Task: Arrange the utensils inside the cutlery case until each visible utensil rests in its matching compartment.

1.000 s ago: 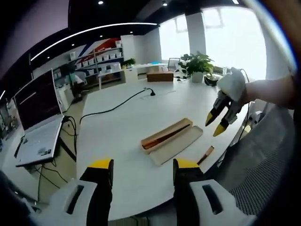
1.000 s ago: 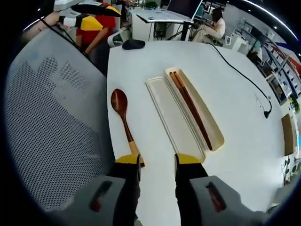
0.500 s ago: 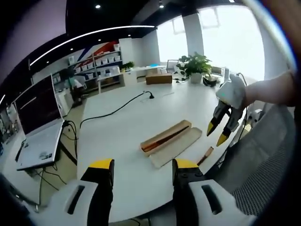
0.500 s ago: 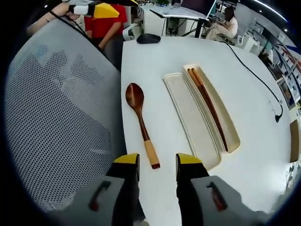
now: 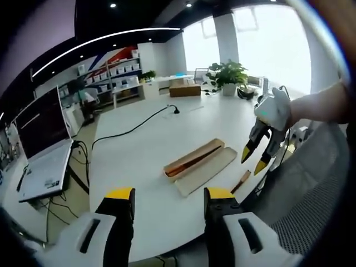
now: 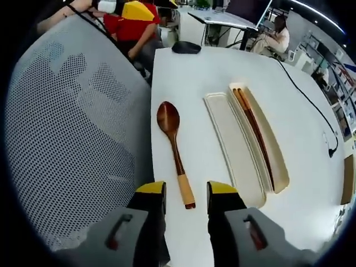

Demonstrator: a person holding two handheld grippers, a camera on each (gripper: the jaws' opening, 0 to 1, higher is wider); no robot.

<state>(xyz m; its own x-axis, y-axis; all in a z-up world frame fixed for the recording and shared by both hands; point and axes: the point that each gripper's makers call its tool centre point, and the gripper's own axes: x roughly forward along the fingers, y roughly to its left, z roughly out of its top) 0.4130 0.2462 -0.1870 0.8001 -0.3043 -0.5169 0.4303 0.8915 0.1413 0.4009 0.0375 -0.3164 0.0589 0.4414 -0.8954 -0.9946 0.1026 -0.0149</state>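
Left gripper view: left gripper (image 5: 167, 203) is hanging spread and empty at frame bottom, case (image 5: 199, 165) sitting centre. Right gripper view: right gripper (image 6: 185, 196) is straddling the spoon (image 6: 174, 151) handle, jaws spread; spoon is lying near the table (image 6: 222, 72) edge, so a clumsy nudge risks knocking it off. Chopsticks (image 6: 257, 136) are lying in the case's right slot.

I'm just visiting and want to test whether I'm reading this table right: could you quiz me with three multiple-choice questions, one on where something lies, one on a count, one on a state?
1. Where is the wooden spoon?
A. In the case
B. On the table beside the case
C. In a gripper

2. How many troughs has the cutlery case?
A. Two
B. Three
C. Four

3. The right gripper is:
A. Shut on the spoon
B. Open
C. Holding chopsticks

Answers: 1 B, it lies on bare tabletop; 2 A, one empty, one holding the chopsticks; 3 B, jaws apart, straddling the handle's end.
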